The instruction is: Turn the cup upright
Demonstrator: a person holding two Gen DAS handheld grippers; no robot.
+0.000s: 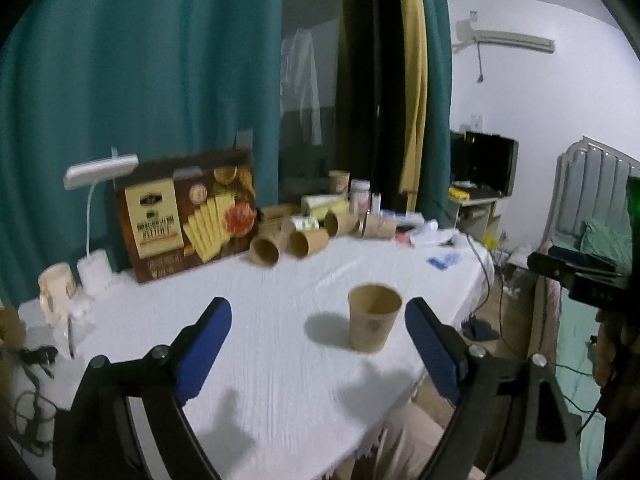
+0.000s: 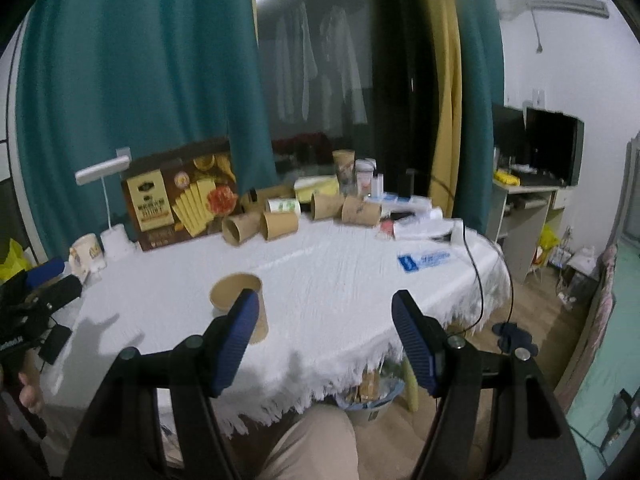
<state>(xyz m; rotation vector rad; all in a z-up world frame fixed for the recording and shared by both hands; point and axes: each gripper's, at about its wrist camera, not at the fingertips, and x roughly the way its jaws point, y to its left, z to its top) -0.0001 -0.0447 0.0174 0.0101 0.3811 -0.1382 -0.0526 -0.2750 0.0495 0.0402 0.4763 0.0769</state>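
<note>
A brown paper cup [image 1: 373, 318] stands upright, mouth up, on the white tablecloth [image 1: 280, 300]. In the left wrist view it is ahead and right of centre, near my right fingertip, untouched. My left gripper [image 1: 318, 326] is open and empty. In the right wrist view the same cup [image 2: 240, 300] stands just behind my left blue finger [image 2: 236, 338], which hides its lower part. My right gripper [image 2: 326, 328] is open and empty, held above the table's fringed front edge.
Several brown paper cups [image 1: 288, 242] lie on their sides at the back of the table. Behind them are a biscuit box [image 1: 188, 216], a white desk lamp [image 1: 100, 172], a mug [image 1: 56, 288] and bottles [image 2: 364, 178]. A cable [image 2: 476, 272] hangs off the right edge.
</note>
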